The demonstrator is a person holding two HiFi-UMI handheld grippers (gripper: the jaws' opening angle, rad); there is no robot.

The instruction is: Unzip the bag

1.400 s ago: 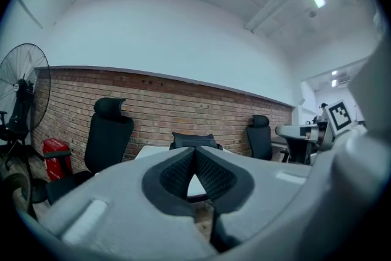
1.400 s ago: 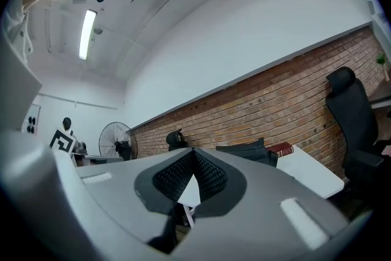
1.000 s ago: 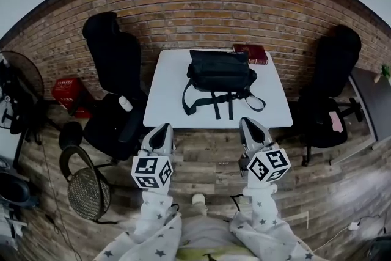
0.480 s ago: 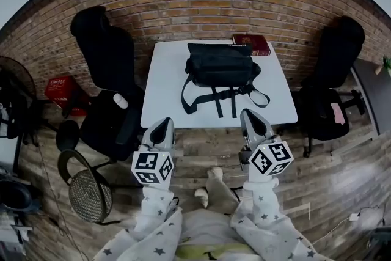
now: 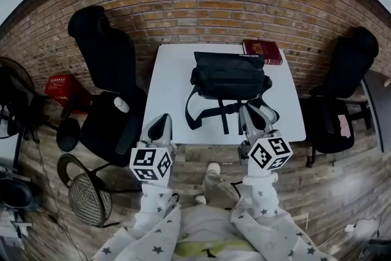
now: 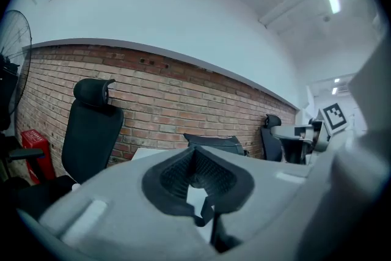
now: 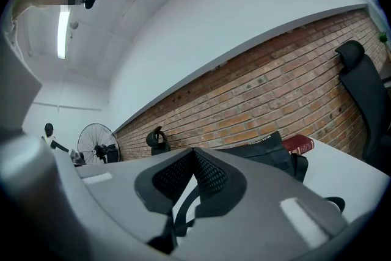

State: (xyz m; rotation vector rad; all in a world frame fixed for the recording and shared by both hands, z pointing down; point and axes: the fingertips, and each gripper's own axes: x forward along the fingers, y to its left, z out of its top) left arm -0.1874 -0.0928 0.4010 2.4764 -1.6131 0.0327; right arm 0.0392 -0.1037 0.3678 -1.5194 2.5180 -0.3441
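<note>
One black bag (image 5: 229,76) sits on the white table (image 5: 171,101), ahead of both grippers and nearer the right one. Its straps (image 5: 211,112) trail toward the near edge. Both tools are fully closed on nothing. The left gripper (image 5: 160,126) hangs short of the table's near edge, while the right gripper (image 5: 252,114) reaches over that edge beside the straps (contact cannot be told). Beyond the bag, a red book (image 5: 263,51) lies at the far right corner. White lettering along the bag's top is too small to read. A black left chair (image 5: 104,58) and right chair (image 5: 348,70) flank the table before a brick wall (image 5: 214,3), on a wood-plank floor (image 5: 342,186). A red crate (image 5: 61,87) and a fan (image 5: 15,79) stand far to the left. A second ago both grippers were short of the table; table and bag now lie closer.
</note>
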